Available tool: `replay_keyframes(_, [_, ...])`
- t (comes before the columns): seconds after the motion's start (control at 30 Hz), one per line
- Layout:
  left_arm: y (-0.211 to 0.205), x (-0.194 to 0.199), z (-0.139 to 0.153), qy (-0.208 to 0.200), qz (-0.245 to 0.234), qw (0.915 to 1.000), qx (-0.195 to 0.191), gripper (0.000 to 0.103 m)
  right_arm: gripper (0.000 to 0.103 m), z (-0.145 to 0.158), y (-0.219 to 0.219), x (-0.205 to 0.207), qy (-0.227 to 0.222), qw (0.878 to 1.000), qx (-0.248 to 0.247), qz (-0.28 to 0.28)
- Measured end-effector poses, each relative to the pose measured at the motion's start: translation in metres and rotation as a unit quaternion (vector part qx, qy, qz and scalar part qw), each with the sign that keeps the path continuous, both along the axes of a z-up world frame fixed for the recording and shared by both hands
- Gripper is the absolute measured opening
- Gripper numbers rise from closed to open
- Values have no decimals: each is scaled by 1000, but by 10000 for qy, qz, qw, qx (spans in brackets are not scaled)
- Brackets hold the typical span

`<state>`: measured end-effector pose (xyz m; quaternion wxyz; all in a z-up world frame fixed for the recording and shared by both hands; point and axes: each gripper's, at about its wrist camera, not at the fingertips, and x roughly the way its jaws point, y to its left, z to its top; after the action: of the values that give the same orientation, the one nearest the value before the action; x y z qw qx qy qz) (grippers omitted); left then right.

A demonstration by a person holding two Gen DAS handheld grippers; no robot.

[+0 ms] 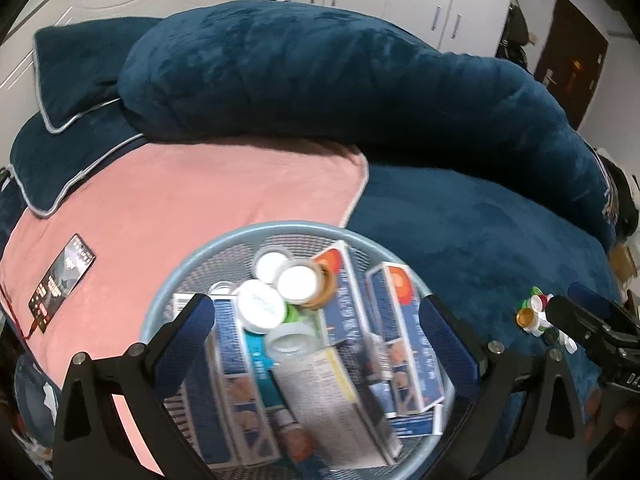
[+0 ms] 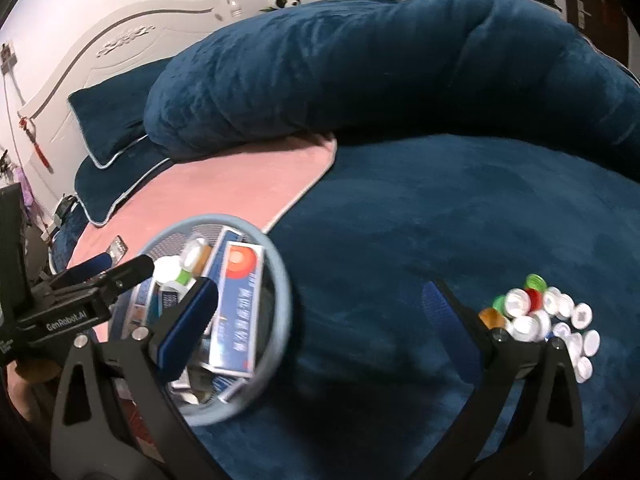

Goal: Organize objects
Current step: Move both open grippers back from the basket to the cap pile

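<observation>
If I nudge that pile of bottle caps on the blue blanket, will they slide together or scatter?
Probably scatter. The bottle caps are small, loose, round pieces lying at mixed angles, so some may roll or flip. The plush blue blanket should drag on them, so a push likely tumbles rather than slides them. They look light, so taking them singly seems safer.

— Room around the round basket point(image 1: 240, 236)?
— Open blue bedspread point(image 2: 420, 220) right of it, up to the heap of bottle caps point(image 2: 540, 320). Bare pink blanket point(image 1: 180, 200) left, bar a flat remote point(image 1: 62, 280).
— Behind?
— Blocked by a rolled blue duvet point(image 1: 320, 80). Inside, crammed with boxes point(image 1: 404, 336) and jars point(image 1: 298, 282).
</observation>
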<state>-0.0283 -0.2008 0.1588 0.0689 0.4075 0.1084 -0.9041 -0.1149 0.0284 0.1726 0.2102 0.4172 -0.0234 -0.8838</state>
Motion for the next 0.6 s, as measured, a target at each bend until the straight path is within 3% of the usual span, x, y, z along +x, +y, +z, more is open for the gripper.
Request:
replay_keyframes(0.33, [61, -12, 3, -51, -572, 9980, -278, 102, 103, -12, 68, 4, -71, 9990, 143, -412])
replay_keyframes(0.6, [126, -24, -11, -191, -1184, 9926, -175, 102, 103, -31, 145, 2, -232, 9947, 423, -905])
